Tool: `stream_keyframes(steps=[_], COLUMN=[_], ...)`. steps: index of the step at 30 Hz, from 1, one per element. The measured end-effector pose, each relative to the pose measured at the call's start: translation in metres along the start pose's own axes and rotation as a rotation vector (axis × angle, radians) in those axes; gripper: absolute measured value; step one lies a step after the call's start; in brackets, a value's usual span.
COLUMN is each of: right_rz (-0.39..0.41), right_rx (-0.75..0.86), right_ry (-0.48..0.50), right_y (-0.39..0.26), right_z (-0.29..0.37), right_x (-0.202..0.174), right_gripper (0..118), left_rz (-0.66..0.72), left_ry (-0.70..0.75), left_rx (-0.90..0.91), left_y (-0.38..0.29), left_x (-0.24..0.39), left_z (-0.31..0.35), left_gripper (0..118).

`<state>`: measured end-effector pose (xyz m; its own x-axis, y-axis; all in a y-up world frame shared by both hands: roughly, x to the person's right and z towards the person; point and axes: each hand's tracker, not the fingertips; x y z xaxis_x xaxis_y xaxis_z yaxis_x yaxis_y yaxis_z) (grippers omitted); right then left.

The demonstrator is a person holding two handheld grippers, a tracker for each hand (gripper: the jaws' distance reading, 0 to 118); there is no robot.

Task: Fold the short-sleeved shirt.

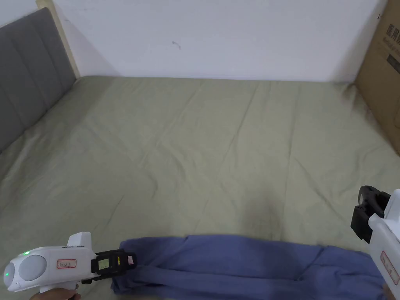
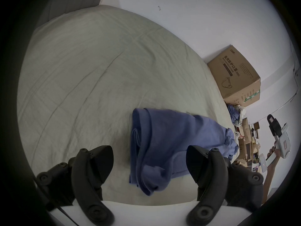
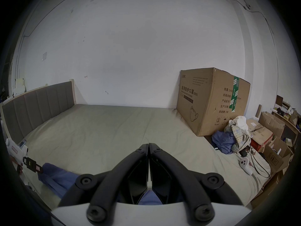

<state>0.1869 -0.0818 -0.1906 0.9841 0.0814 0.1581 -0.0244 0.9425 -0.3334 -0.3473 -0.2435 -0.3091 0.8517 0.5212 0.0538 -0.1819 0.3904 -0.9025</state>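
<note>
Head view takes in one blue short-sleeved shirt (image 1: 242,261), folded into a long narrow band along the near edge of one bed covered with a pale green sheet (image 1: 203,148). Two handheld white-bodied grippers with black jaws flank it: the left gripper (image 1: 131,261) touches or nearly touches the band's left end, and the right gripper (image 1: 361,213) is raised above the band's right end, clear of the cloth. One grey padded headboard (image 1: 27,74) stands at the left, and one brown cardboard box (image 1: 381,78) sits on the bed at the right.

Left gripper view adds what the head view cannot tell: its jaws stand wide apart with nothing between them, and the shirt's bunched end (image 2: 146,151) lies on the sheet ahead of the gap, nearer the right-hand jaw. The right gripper (image 2: 271,117) appears far off, held up in a hand (image 2: 273,151).

Right gripper view shows its own two jaws pressed together and gripping nothing, with the shirt (image 3: 57,179) below and behind them. Beside the box (image 3: 211,102) it reveals one pile of mixed clothes (image 3: 234,136) and one white controller (image 3: 245,163) on the sheet.
</note>
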Motion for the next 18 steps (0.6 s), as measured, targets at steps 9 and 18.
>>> stream_keyframes(steps=[9,18], right_rz=[0.011,-0.009], right_rx=[-0.03,-0.03], right_ry=[-0.005,-0.011], right_y=[-0.004,-0.003], right_z=[-0.003,0.002], right_x=[0.001,0.011], right_gripper=[1,1], left_rz=[0.001,-0.088], left_ry=[0.002,0.031], left_rx=[-0.029,0.013], left_y=[0.001,-0.005], left_x=[0.001,0.029], left_z=[-0.024,-0.017], left_gripper=[53,9])
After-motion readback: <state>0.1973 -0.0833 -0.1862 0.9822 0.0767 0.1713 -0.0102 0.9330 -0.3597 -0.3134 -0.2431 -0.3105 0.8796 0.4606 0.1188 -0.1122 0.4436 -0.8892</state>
